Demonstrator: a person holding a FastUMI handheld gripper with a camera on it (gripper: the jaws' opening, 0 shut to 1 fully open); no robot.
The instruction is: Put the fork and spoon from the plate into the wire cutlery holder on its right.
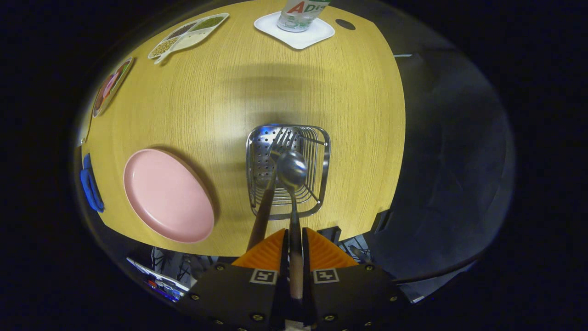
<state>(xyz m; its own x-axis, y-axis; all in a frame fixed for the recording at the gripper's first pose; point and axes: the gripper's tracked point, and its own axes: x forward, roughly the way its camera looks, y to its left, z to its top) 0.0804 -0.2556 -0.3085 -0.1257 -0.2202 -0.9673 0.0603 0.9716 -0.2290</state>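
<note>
My gripper (295, 239) is shut on the spoon (292, 171), clamping its brown handle between both fingers. The spoon's shiny bowl hangs over the mouth of the wire cutlery holder (321, 184), which stands just ahead of the fingers on the wooden table. The fork (268, 193) stands inside the holder, tines down among the wires, its brown handle leaning out toward my left finger. The pink plate (167, 195) lies bare to the left of the holder.
A white square coaster (317, 34) with a clear bottle (301, 14) on it sits at the far side of the table (257, 82). Two divided snack trays (188, 34) (111, 86) lie far left. A blue object (91, 184) sits beyond the plate. The table edge drops off right of the holder.
</note>
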